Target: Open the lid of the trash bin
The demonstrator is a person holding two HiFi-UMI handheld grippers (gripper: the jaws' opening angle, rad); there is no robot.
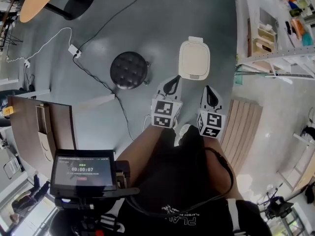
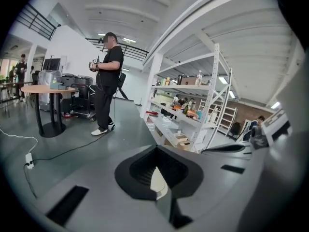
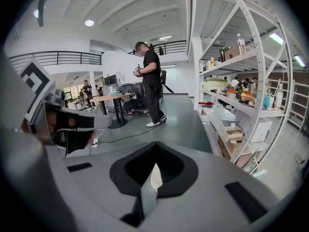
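Observation:
The trash bin (image 1: 194, 58) stands on the grey floor ahead of me, and its cream lid lies flat and closed. Both grippers are held side by side just short of it. My left gripper (image 1: 171, 85) points at the bin's near left corner with its jaws together and nothing in them. My right gripper (image 1: 211, 95) is level with the bin's near right side, also shut and empty. Neither touches the bin. In the left gripper view (image 2: 157, 178) and the right gripper view (image 3: 152, 175) the jaws fill the lower frame, with only a pale sliver between them.
A black round stool (image 1: 129, 70) stands left of the bin, with cables and a power strip (image 1: 74, 49) on the floor beyond. White shelving (image 1: 275, 28) runs along the right, and a slatted wooden panel (image 1: 242, 127) lies below it. A person (image 2: 107, 81) stands farther off.

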